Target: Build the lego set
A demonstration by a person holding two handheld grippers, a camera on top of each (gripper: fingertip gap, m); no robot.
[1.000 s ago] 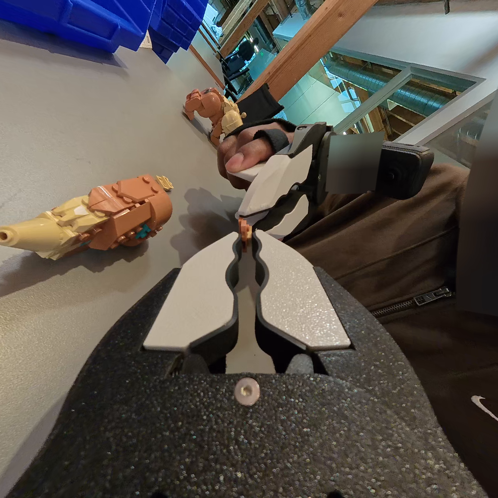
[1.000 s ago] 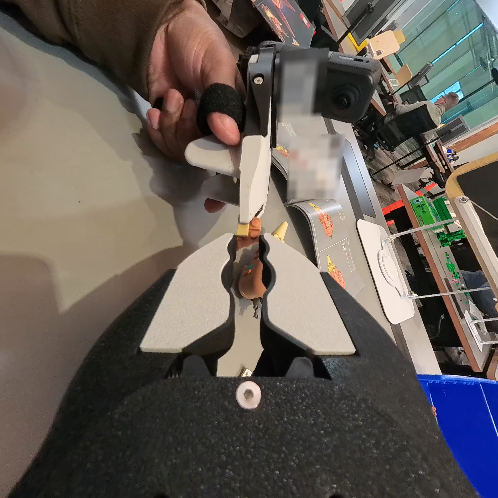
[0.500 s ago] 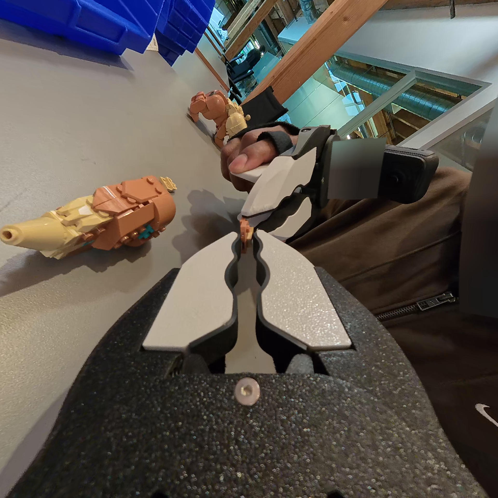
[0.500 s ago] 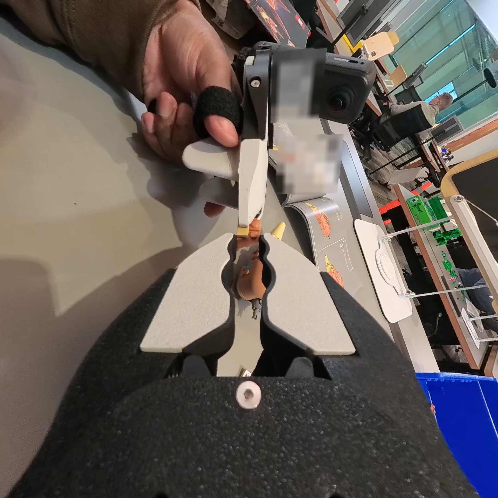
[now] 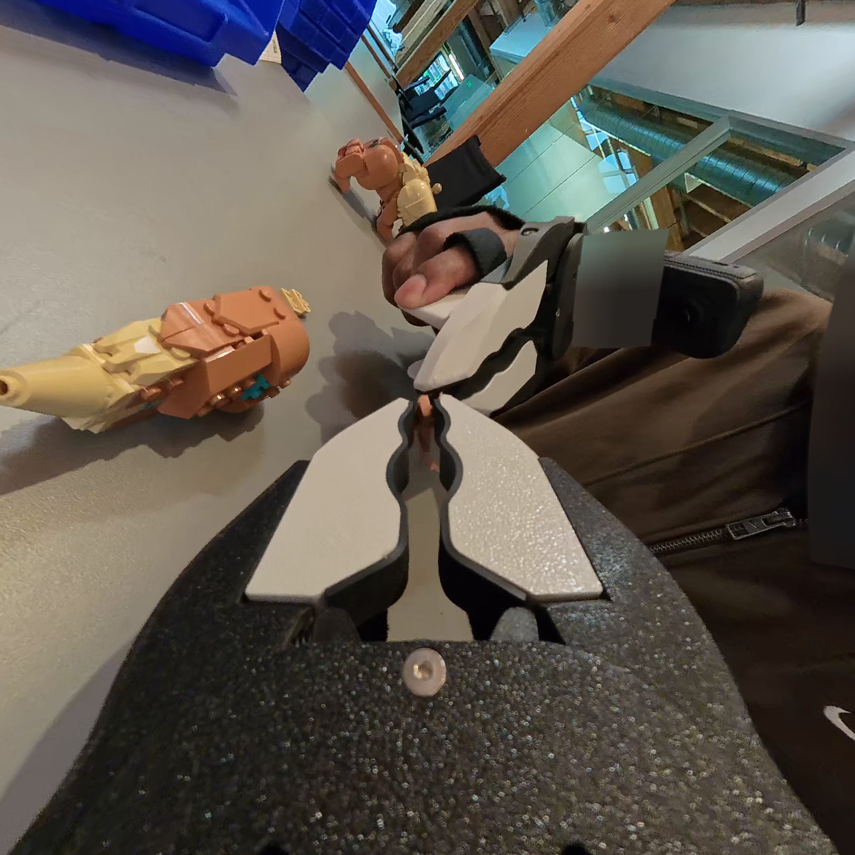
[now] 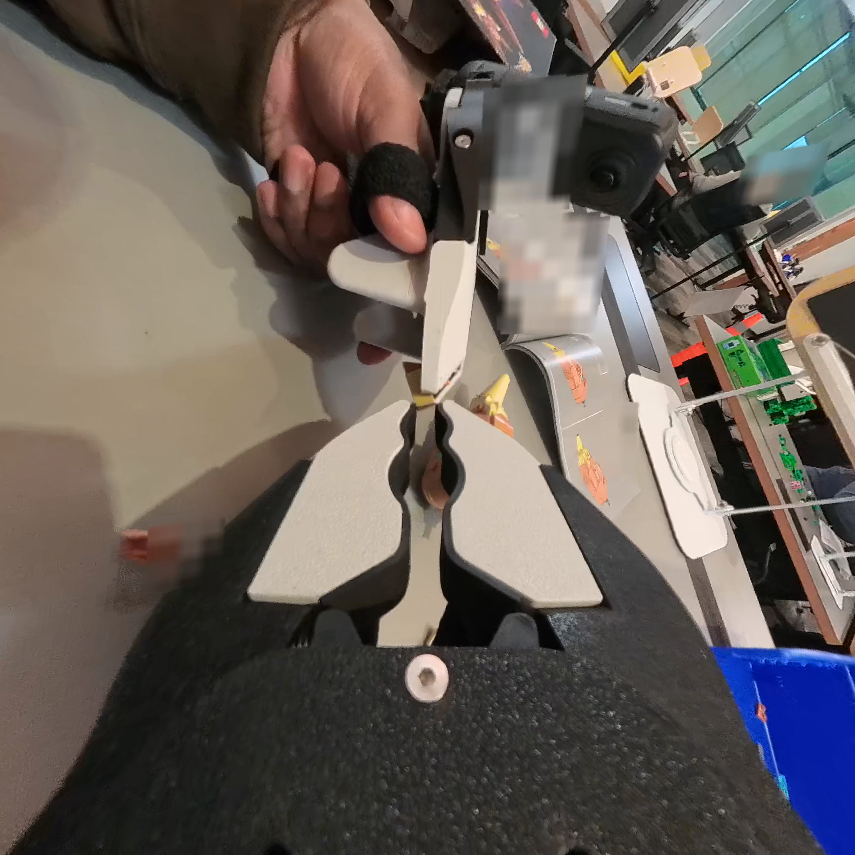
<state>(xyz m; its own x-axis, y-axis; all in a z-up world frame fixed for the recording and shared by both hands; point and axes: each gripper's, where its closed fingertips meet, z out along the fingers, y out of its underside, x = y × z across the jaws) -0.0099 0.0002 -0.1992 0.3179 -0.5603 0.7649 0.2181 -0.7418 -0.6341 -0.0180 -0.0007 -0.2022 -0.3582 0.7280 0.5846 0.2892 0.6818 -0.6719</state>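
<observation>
Mid-air, both tools meet tip to tip above the surface (image 5: 115,162) — left tool (image 5: 424,407) clamps a small brown lego piece (image 5: 424,432), right tool (image 6: 425,407) pinches a tan one (image 6: 423,400). Misaligned pressing could pop either loose.

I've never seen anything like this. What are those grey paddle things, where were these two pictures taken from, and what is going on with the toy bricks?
No robot here: a person holds a hand-operated two-finger gripper in each hand, each with its own camera looking along its grey fingers. One picture comes from the left gripper, the other from the right gripper; each also shows the other gripper facing it, with the hand squeezing it. The tips meet above a grey table. Both are closed on a small brown and tan brick piece held between them; which parts each grips is hard to tell. On the table lie a brown and tan brick model with a pointed tan end, a second brown model, blue bins and an instruction booklet.
</observation>
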